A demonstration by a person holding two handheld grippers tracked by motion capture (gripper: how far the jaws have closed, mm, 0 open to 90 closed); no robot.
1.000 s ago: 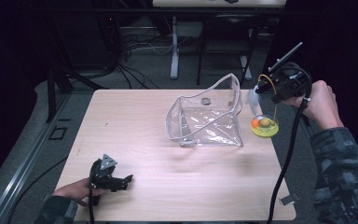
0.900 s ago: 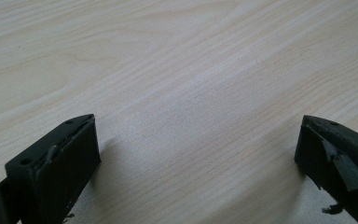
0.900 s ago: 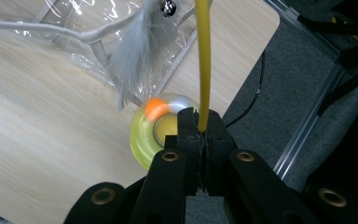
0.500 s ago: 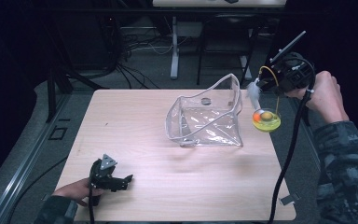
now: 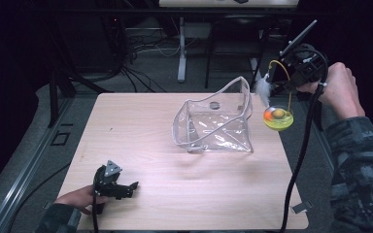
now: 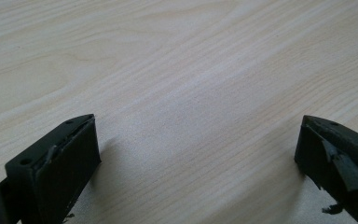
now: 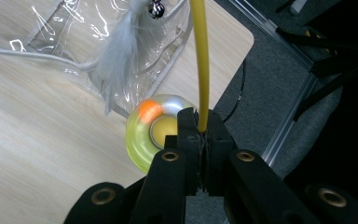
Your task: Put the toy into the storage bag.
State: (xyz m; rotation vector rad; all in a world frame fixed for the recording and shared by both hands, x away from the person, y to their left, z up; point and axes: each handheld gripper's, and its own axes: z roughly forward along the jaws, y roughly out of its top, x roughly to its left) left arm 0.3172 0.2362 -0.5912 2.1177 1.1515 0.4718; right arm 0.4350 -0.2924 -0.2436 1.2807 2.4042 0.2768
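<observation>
A cat toy hangs in the air off the table's right edge: a yellow-green ring base (image 5: 278, 118) (image 7: 156, 132) with an orange ball in it, a curved yellow stalk (image 5: 282, 67) (image 7: 200, 60) and a white feather (image 5: 262, 87) (image 7: 117, 56). My right gripper (image 5: 295, 82) (image 7: 202, 128) is shut on the yellow stalk and holds the toy up. Left of the toy, a clear plastic pouch (image 5: 214, 121) (image 7: 65, 32) stands open on the table. At the near left corner my left gripper (image 5: 128, 188) (image 6: 196, 154) rests low over bare wood, jaws wide apart and empty.
The light wooden table (image 5: 141, 131) has dark floor around it, with cables and desk legs (image 5: 181, 53) behind. A metal rail (image 7: 279, 126) runs along the floor right of the table. The right gripper's black cable (image 5: 301, 160) trails down past the table's right edge.
The right gripper has lifted the toy higher and a little farther back beside the pouch. The left gripper has stayed where it was.
</observation>
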